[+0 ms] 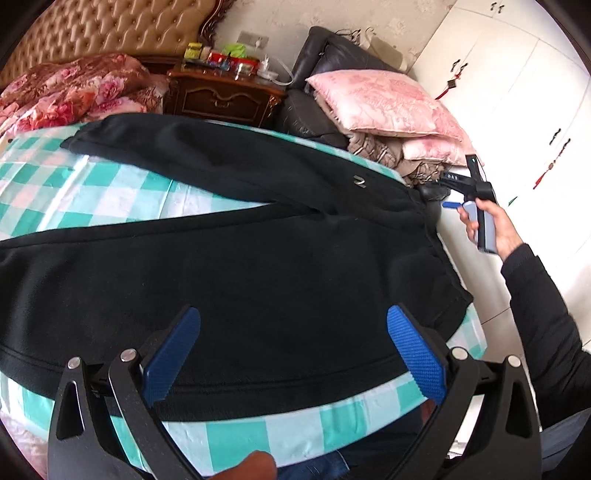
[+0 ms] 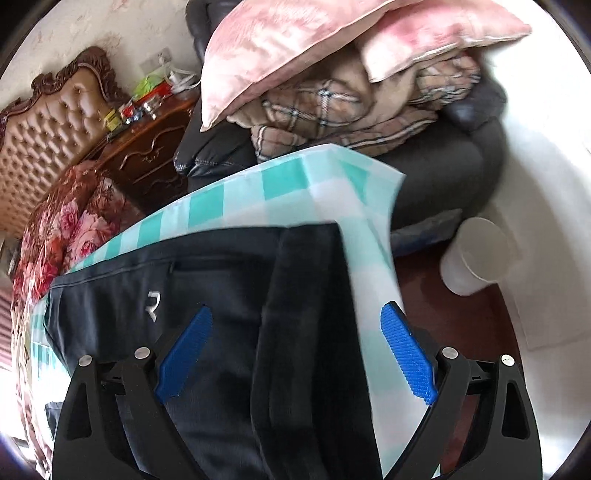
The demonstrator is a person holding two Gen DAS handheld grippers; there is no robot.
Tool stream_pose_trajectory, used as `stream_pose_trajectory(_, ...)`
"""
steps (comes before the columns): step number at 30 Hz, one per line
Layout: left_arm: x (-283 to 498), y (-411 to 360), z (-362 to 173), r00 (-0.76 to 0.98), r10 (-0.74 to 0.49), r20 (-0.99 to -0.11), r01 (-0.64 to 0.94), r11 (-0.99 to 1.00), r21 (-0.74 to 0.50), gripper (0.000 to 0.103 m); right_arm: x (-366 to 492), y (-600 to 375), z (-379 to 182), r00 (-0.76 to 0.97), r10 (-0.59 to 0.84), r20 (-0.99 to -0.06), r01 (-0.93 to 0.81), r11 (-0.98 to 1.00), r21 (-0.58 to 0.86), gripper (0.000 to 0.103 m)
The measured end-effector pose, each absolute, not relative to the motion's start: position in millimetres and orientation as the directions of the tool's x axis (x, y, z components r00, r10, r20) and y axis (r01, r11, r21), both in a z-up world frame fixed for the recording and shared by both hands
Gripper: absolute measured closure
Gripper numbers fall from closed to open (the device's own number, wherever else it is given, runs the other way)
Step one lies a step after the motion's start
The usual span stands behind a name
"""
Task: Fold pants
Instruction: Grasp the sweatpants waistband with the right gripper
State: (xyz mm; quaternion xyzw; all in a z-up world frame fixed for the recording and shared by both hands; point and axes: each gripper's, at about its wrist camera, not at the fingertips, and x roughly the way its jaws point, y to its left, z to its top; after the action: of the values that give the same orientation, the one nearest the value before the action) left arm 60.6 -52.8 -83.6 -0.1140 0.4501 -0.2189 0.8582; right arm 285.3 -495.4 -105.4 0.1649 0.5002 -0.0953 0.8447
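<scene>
Black pants lie spread flat on a green-and-white checked cloth, legs running left, waistband at the right. A small silver logo shows near the waist. My left gripper is open, just above the near pant leg, holding nothing. My right gripper is open over the waistband end of the pants, near the cloth's corner; the logo shows to its left. The right gripper also shows in the left wrist view, held in a hand beyond the waistband.
A floral quilt and tufted headboard lie at the back left. A wooden nightstand stands behind. Pink pillows are stacked on a dark chair. A white cup lies on the floor. White wardrobe doors stand right.
</scene>
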Motion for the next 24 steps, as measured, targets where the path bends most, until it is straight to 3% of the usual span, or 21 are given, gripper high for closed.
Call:
stream_pose_trajectory(9, 92.7, -36.0, -110.8, 0.461, -0.443, -0.769, 0.169, 0.895, -0.414, 0.002, 345.1, -511.0, -151.4, 0.432, 0.013, -0.902, 0.257, 0.957, 0.137, 0.013)
stream_pose_trajectory(17, 107.6, -28.6, -114.1, 0.461, -0.423, -0.781, 0.122, 0.901, -0.416, 0.002, 345.5, -504.7, -148.8, 0.445, 0.001, -0.895, 0.207, 0.973, 0.104, 0.053)
stream_pose_trajectory(18, 109.1, -29.0, -113.6, 0.461, -0.423, -0.780, 0.121, 0.901, -0.417, 0.002, 343.3, -500.4, -145.6, 0.452, 0.010, -0.892, 0.184, 0.977, 0.104, 0.063)
stream_pose_trajectory(24, 105.8, -26.8, -109.7, 0.472, -0.431, -0.769, 0.128, 0.897, -0.424, 0.002, 309.7, -464.3, -93.4, 0.578, -0.028, -0.815, 0.101, 0.994, 0.038, 0.069)
